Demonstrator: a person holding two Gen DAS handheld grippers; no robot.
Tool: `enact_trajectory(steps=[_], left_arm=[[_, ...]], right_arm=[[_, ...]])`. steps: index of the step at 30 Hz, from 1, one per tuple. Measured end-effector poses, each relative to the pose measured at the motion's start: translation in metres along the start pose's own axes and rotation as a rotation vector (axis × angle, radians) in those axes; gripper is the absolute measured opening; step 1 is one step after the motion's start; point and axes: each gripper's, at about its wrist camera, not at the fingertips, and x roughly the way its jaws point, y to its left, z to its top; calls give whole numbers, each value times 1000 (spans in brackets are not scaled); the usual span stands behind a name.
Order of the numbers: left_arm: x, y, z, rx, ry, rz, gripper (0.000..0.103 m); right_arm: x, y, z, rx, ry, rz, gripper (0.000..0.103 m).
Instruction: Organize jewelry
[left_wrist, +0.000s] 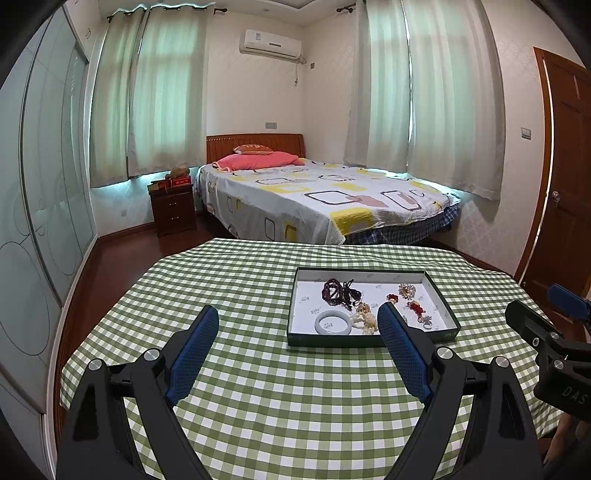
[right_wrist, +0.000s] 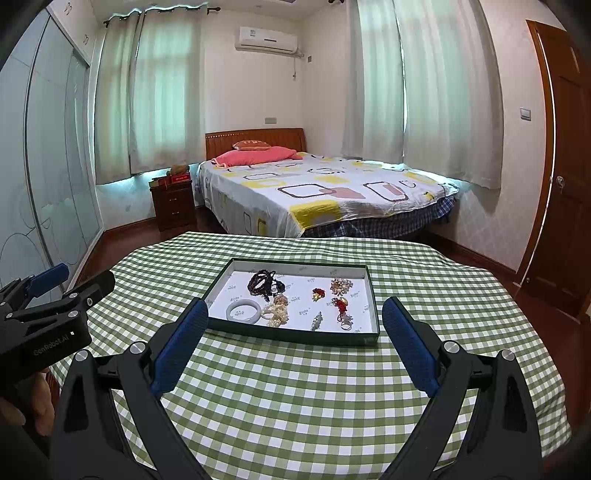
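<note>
Black left tongs (left_wrist: 297, 314), right tongs (right_wrist: 295, 308), blue textured pads (left_wrist: 194, 352), silver screws, white "GenRobot.AI" lettering

Bed (left_wrist: 325, 199), nightstand (left_wrist: 173, 208), air conditioner (left_wrist: 269, 44), green checked tablecloth (left_wrist: 258, 398).

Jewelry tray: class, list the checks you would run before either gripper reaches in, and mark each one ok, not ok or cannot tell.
1. Left gripper open, holding nothing: ok.
2. Right gripper open, holding nothing: ok.
3. Tray flat on the checked tablecloth: ok.
4. White bangle lies apart from the pearl strand: cannot tell.
5. Dark bead strand untangled: not ok, bunched.
6. Items sorted by kind: not ok.
</note>
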Motion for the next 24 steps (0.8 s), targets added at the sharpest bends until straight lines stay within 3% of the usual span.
enact_trajectory(steps=[24], left_arm=[[-4, 1, 0, -8, -17, 4, 85]], right_arm=[[2, 5, -4, -4, 0, 4, 93]])
